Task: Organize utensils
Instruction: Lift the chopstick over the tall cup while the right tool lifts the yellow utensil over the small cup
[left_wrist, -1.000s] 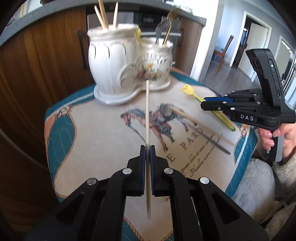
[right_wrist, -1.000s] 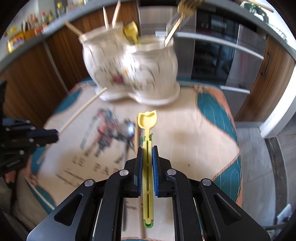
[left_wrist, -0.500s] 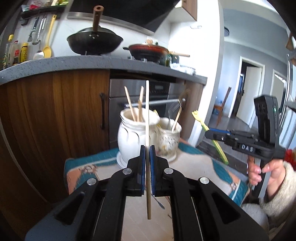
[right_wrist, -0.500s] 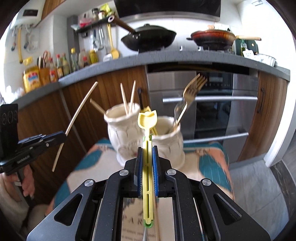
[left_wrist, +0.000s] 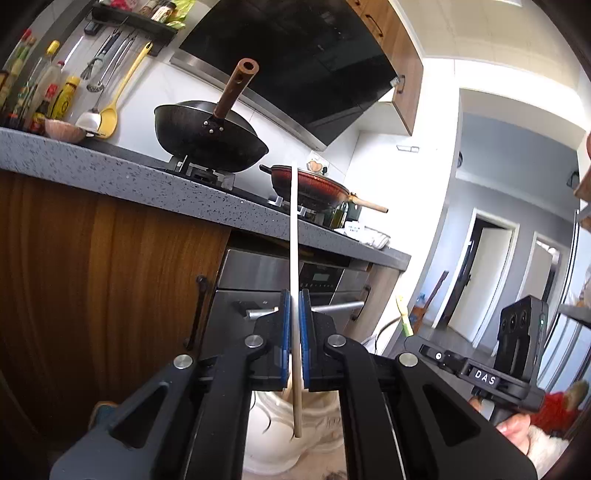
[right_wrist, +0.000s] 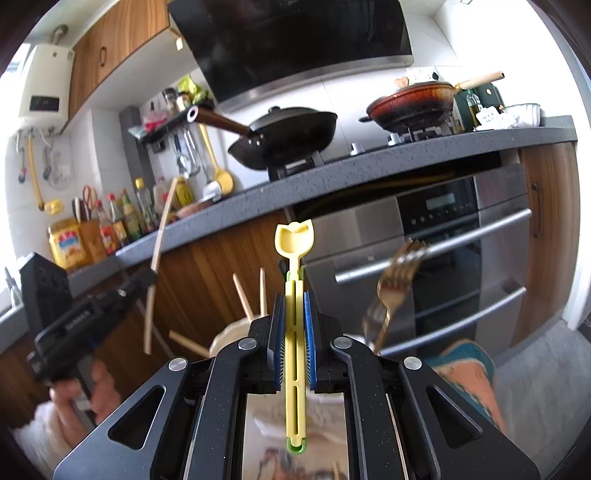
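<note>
1. Two handheld grippers show: the left gripper (left_wrist: 293, 328) and the right gripper (right_wrist: 294, 325).
2. One wooden chopstick (left_wrist: 294, 258) sits clamped in the left one.
3. One yellow plastic utensil (right_wrist: 295, 332) sits clamped in the right one.
4. Three more wooden sticks (right_wrist: 242, 301) rise or lean from the white holder.
5. One white ceramic holder (left_wrist: 273, 435) appears below the grippers; its compartments cannot be counted here.
6. Two forks (right_wrist: 393, 284) stand together, somewhat blurred.
7. Two pans rest on the stove: one black wok (left_wrist: 208, 134) and one red pan (left_wrist: 314, 184).
8. One yellow ladle (left_wrist: 110, 114) hangs on the wall.
</note>
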